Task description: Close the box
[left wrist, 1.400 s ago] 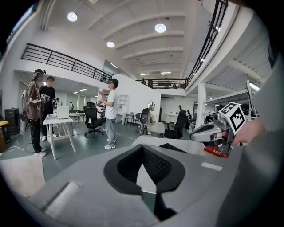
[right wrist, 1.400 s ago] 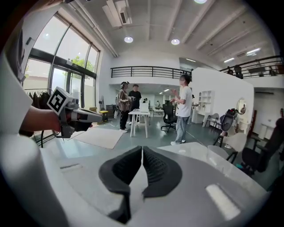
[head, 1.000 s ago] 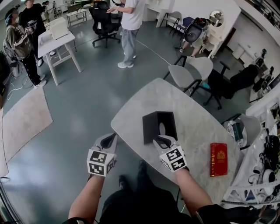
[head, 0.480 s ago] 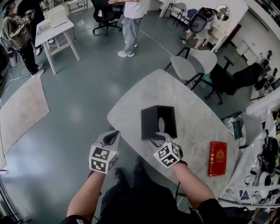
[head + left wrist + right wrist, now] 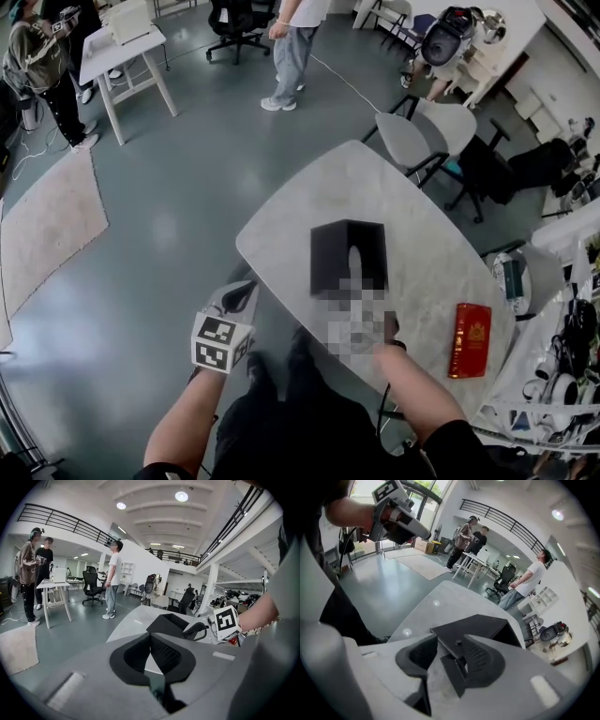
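Observation:
A black box (image 5: 347,255) stands open-topped on the marble table (image 5: 300,211). In the right gripper view the box (image 5: 487,623) lies just ahead, and one of its black flaps (image 5: 450,641) reaches in between the jaws. My right gripper (image 5: 451,643) points down at it; its jaws have just been opening and stand open, the left pad clear of the flap. A blurred patch covers this gripper in the head view. My left gripper (image 5: 244,291) hangs off the table's near left edge, shut and empty (image 5: 150,637), with the box (image 5: 171,624) ahead to its right.
A red box (image 5: 470,339) lies at the table's right end. Grey chairs (image 5: 417,141) stand beyond the table. Several people stand further off beside a white desk (image 5: 127,42). A shelf with clutter (image 5: 572,356) is at the right.
The right gripper has tipped down and rolled to the box's near side, and its jaws have spread around a flap. The left gripper has sunk a little beside the table.

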